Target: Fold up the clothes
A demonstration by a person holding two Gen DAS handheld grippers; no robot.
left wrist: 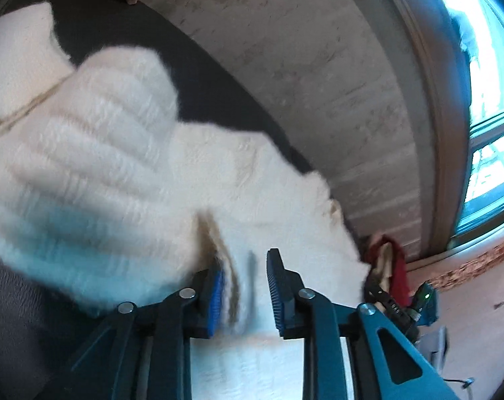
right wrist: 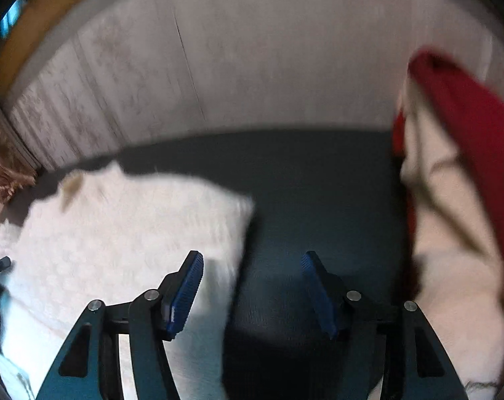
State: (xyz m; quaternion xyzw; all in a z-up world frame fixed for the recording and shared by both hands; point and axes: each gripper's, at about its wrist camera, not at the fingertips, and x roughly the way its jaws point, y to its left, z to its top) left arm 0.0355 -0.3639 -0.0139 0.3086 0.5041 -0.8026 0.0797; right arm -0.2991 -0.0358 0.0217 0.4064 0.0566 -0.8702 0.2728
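We see a white knit sweater (left wrist: pixel 95 153) spread over the dark surface (left wrist: pixel 218 93), with one fluffy fold bunched up on the left of the left wrist view. Our left gripper (left wrist: pixel 243 286) has its jaws parted, sweater fabric lying between the blue pads without being squeezed. Our right gripper (right wrist: pixel 252 293) stands spread wide over the bare dark surface, the sweater's edge just beside its left finger. A red and cream garment (right wrist: pixel 451 173) lies at the right.
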